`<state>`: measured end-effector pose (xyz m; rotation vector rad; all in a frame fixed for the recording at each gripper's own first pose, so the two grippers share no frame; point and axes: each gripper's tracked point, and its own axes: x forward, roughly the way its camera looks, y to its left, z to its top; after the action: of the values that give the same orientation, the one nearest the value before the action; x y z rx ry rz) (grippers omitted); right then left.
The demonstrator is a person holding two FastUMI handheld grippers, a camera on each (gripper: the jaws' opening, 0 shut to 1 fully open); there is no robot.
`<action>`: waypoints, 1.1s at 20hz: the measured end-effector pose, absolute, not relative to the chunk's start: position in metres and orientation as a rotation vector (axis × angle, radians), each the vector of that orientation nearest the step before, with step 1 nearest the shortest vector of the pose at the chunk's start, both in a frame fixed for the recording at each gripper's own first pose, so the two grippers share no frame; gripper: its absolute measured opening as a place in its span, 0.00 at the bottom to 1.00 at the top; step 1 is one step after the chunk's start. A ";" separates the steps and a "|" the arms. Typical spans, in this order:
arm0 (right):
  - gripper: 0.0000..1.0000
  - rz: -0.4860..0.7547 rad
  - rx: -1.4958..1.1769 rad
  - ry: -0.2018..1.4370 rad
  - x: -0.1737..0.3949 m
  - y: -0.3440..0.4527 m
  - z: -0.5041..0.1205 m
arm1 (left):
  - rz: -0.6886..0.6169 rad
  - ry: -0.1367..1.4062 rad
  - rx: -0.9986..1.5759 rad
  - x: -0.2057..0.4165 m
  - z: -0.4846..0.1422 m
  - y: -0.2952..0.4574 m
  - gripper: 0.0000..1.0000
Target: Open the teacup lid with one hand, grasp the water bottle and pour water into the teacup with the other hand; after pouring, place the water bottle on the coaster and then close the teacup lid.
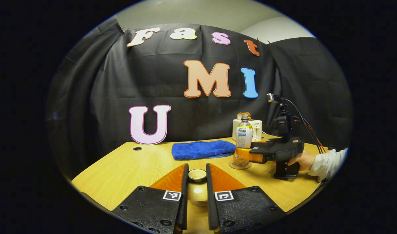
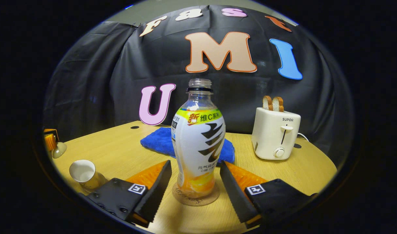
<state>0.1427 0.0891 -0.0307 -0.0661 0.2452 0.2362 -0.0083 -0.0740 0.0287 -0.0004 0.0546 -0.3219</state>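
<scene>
table [image 2: 302,169]: bottle [image 2: 198,143] upright on coaster [image 2: 196,198], seemingly unclamped.

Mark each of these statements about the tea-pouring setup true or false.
1. The water bottle stands on the coaster. True.
2. The right gripper is clamped on the bottle. False: its fingers flank the bottle with a gap on each side.
3. The teacup lid sits on the teacup. False: the left gripper holds it, and the cup is open.
4. Bread slices stick out of the toaster. True.
</scene>
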 end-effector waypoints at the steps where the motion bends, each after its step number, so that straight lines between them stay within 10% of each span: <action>1: 0.98 0.242 -0.064 0.245 0.139 0.088 -0.031 | -0.330 0.057 0.001 -0.006 0.028 -0.076 0.23; 22: 0.99 0.287 -0.005 0.205 0.080 0.076 0.002 | -0.392 0.153 0.045 0.026 -0.021 -0.107 0.25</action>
<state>0.0801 0.0756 0.0018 -0.0052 0.2054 0.2868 0.0263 -0.1065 -0.0214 0.0451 0.1527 -0.3924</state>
